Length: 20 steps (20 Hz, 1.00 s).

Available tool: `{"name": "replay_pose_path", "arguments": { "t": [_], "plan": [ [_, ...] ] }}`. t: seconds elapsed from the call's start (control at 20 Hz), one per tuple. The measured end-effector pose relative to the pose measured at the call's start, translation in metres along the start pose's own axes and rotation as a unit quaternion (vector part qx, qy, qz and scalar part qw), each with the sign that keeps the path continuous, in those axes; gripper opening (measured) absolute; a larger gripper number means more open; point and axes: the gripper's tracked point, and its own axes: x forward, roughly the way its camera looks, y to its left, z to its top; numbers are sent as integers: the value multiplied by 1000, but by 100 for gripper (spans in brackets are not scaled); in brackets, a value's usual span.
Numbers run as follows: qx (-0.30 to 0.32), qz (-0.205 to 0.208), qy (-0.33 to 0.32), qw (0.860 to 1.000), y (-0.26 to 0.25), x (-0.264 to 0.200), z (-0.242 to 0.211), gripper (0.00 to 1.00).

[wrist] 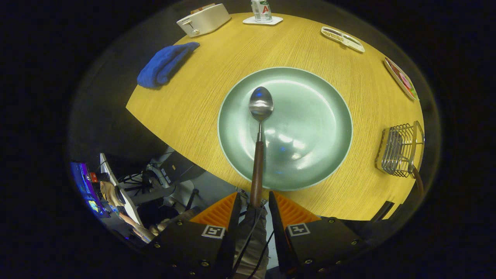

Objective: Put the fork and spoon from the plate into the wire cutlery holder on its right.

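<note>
Tool (254, 201) closed on spoon (259, 135) handle end; spoon bowl lies above plate (329, 116). Wire holder (401, 149) stands right of plate.

The plate (310, 116) sits on the table (201, 97), just ahead of the gripper (254, 199). The spoon (259, 131) runs from between the 2 fingers, handle end there, out over the plate, bowl above its middle. Right of the plate, apart from it, stands the holder (401, 149), a handle leaning out of it. Left and beyond lies a cloth (164, 64); past it a toaster (203, 19). At the far edge stands a can (261, 9) on a coaster (263, 20), and 2 trays (343, 38) lie to the far right
</note>
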Motion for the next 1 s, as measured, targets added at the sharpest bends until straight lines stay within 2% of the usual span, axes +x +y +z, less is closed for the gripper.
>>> {"name": "replay_pose_path", "arguments": {
  "t": [0.3, 0.5, 0.75, 0.8, 0.95, 1.0],
  "plan": [
    [11, 17, 7, 1000, 5, 8, 7, 44],
    [-4, 6, 15, 1000, 9, 9, 2, 44],
    [28, 17, 6, 999, 8, 13, 12, 44],
    [30, 11, 7, 999, 4, 22, 4, 18],
    [33, 9, -19, 999, 0, 18, 8, 21],
    [23, 9, -20, 1000, -3, 10, 9, 6]
  ]
}}
